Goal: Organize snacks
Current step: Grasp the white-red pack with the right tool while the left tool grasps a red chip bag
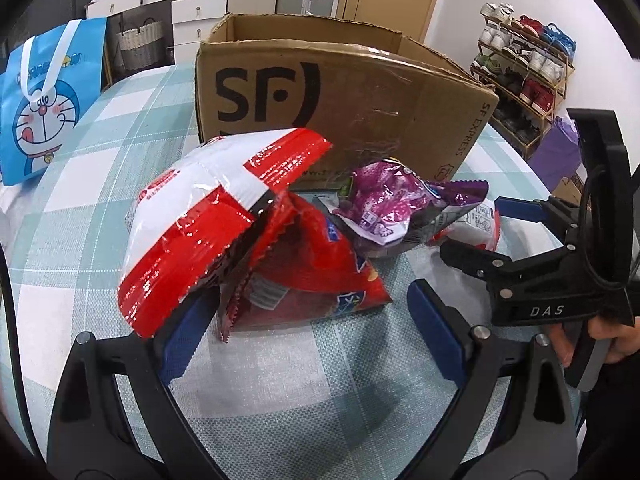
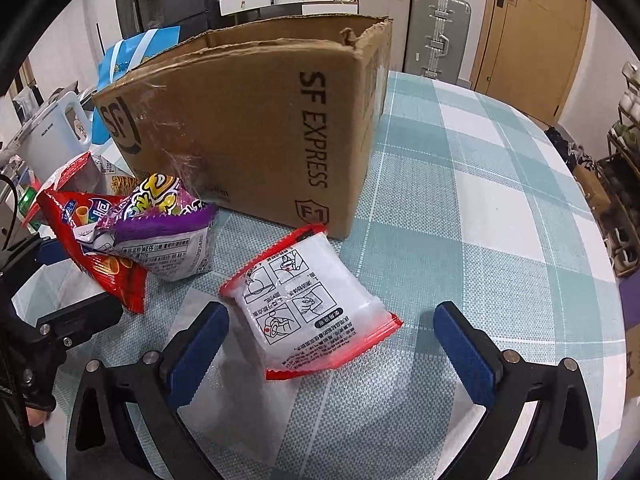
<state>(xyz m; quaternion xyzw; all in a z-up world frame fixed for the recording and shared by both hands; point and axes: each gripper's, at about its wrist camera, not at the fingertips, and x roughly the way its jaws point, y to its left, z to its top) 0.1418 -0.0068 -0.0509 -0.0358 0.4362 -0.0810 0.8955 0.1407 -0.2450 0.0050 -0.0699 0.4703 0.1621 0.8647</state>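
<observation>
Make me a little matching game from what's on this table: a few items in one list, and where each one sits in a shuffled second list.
Things:
1. purple snack bag
2. clear packet with red edges
3. cardboard box
4. blue cartoon bag

Places:
A. standing open-topped behind the snacks
B. lying flat, alone, before the right tool
C. resting against a red snack bag
D. far left table edge

Pairs: 1-C, 2-B, 3-A, 4-D

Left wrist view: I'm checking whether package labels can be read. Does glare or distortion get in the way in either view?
Left wrist: glare streaks the red and white packet, and fisheye bends the cardboard box. Right wrist: the white packet prints legibly, with mild sheen.
</observation>
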